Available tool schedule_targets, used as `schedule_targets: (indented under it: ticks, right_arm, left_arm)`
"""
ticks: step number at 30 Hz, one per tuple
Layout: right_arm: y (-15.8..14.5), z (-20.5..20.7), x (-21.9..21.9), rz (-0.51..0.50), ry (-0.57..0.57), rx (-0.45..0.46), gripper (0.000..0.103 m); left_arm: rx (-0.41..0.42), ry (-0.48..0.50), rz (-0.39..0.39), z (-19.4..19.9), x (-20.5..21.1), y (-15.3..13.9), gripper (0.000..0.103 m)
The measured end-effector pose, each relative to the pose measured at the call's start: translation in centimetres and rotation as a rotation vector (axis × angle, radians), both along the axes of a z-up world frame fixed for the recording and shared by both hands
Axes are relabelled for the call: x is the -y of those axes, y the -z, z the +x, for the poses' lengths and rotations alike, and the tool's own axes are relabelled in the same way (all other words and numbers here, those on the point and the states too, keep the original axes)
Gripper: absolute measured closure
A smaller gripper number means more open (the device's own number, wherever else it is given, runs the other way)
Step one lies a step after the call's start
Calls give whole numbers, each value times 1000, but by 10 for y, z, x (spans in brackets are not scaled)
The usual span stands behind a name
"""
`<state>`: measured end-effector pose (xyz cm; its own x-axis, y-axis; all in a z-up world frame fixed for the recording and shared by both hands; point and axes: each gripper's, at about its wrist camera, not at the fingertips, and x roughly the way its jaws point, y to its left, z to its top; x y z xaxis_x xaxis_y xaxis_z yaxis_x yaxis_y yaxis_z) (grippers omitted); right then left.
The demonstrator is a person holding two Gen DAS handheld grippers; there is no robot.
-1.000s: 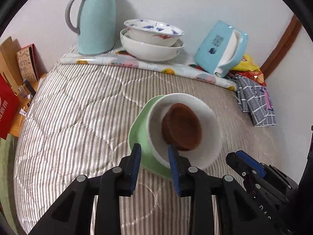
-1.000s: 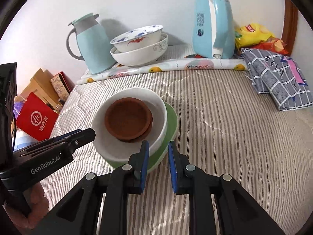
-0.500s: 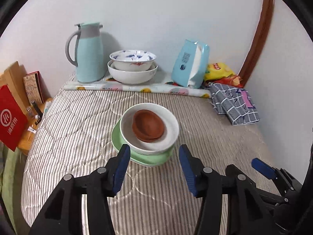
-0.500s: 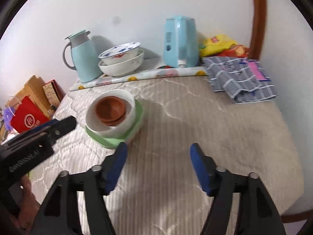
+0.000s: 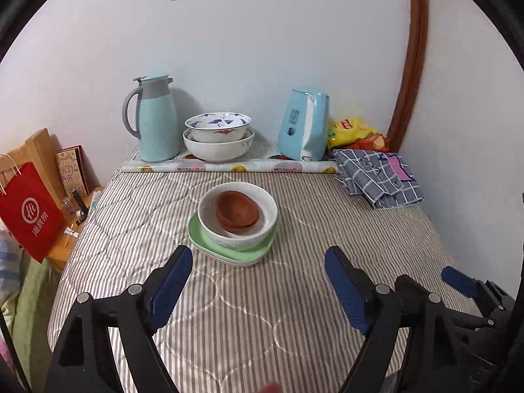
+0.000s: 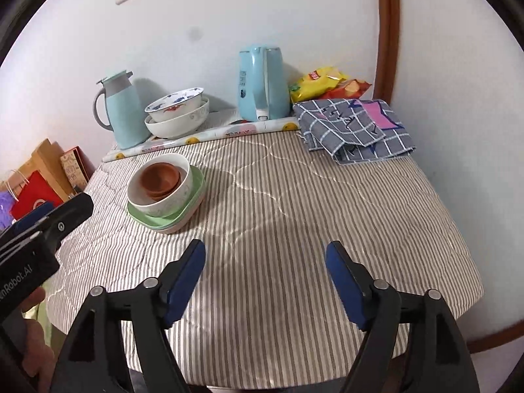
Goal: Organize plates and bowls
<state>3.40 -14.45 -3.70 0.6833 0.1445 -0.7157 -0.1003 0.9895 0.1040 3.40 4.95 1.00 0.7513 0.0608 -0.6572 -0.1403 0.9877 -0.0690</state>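
**Stacked dishes sit clear of both open tongs**

The left tongs gape wide with nothing between their blue pads. From them, the stack of dishes lies at about 12 o'clock, near but not touching: two brown bowls nest inside a white bowl, which sits on a green plate with a paler plate edge showing beneath it. The right tongs are spread just as wide and hold nothing; from them the same stack lies at about 10 o'clock, well apart.

All rests on a quilted cloth with thin grey and white stripes and curved stitching. At 12 o'clock beyond the stack, two more bowls are nested against the wall, the upper one white with blue and red painted figures, the lower plain white and glossy. To their left stands a pale blue jug with a grey handle and collar; to their right, a pale blue kettle bearing a small label too fine to read. They stand on a glossy sheet printed with fruit.

At 2 o'clock lies a folded checked grey cloth with a pink patch, and behind it a yellow snack bag, its logo illegible. At 9 o'clock a red paper bag carries a white round emblem over characters. In the right view, the left tongs' black body reads "nRobot.AI".
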Motion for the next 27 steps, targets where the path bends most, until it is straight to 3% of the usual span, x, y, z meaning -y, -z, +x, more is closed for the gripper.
schedule_targets:
  ticks: [4,27]
  right_arm:
    - [-2,-12,9,15,10,23,6]
    - [-8,-42,21,-20,31,41,6]
  left_arm:
    - [1,13,8,-9,8,1,20]
    - [-7,6,-1,-29,13,0,20]
